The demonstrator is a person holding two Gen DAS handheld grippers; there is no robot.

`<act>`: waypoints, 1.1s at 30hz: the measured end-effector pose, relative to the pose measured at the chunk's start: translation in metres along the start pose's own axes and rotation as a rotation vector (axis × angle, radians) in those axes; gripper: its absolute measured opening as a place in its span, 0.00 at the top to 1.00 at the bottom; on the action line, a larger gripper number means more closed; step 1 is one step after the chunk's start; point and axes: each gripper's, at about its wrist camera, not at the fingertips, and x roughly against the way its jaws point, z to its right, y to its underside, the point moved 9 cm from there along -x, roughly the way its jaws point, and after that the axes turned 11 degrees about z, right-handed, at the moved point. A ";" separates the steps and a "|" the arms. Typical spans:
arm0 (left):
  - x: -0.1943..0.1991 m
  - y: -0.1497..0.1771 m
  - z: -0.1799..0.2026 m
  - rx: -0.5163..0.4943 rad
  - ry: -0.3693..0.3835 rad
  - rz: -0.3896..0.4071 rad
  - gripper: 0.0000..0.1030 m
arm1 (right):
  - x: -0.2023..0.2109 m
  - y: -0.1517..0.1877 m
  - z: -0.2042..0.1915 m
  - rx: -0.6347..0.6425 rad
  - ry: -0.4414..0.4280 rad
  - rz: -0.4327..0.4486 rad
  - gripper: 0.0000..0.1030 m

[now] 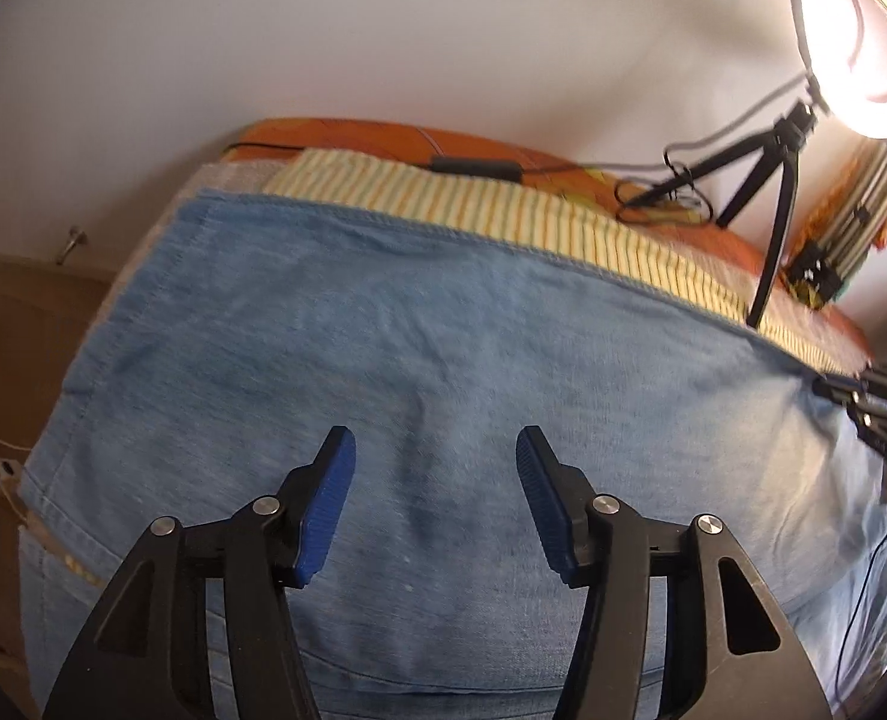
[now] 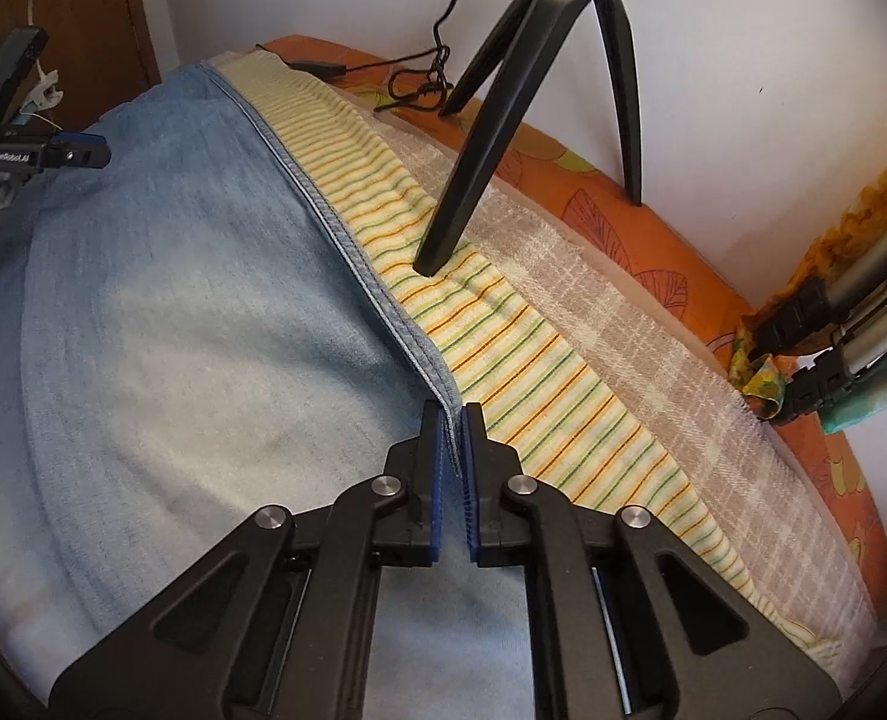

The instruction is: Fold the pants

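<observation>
Presently, L wrist view: left gripper (image 1: 436, 450) hovers over the jeans (image 1: 419, 360), jaws spread wide, nothing between the blue pads (image 1: 329, 504). Cannot tell whether pads touch the denim. Jeans lie flat across a bed, covering most of the frame. Stitched edge of jeans runs diagonally along the far side; just beyond that edge, a yellow striped cloth (image 1: 503, 210), then an orange leaf-print sheet (image 1: 383, 135) against the wall. Black tripod (image 1: 773, 222) stands on the striped cloth near the jeans' far edge; ring light (image 1: 863, 36) glows above it. Right gripper (image 1: 863, 405) seen at the jeans' far-right edge, partly cut off by the frame.

R wrist view: right gripper (image 2: 452, 420) closed tight on the stitched edge of the jeans (image 2: 173, 330); denim seam sits pinched between the two blue pads (image 2: 437, 480). Seam (image 2: 335, 228) rises from the pads toward the far corner. Beside the seam, striped cloth (image 2: 503, 360), then a grey-white checked blanket (image 2: 653, 330), then orange sheet (image 2: 653, 228). Tripod leg (image 2: 485, 138) plants on the striped cloth, close to the seam. Left gripper (image 2: 92, 150) visible at the far-left side of jeans, seen side-on.
</observation>
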 end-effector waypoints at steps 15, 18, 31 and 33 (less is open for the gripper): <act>-0.037 -0.068 -0.009 0.160 -0.031 -0.058 0.38 | 0.108 0.028 -0.096 0.112 -0.096 0.109 0.95; -0.054 -0.059 -0.008 0.149 -0.065 -0.119 0.38 | 0.115 0.043 -0.115 0.126 -0.136 0.090 0.95; -0.082 -0.039 -0.015 0.142 -0.182 -0.079 0.50 | 0.109 0.059 -0.127 0.179 -0.148 0.071 0.95; -0.082 -0.038 -0.018 0.104 -0.231 -0.040 0.76 | 0.106 0.061 -0.125 0.178 -0.147 0.065 0.95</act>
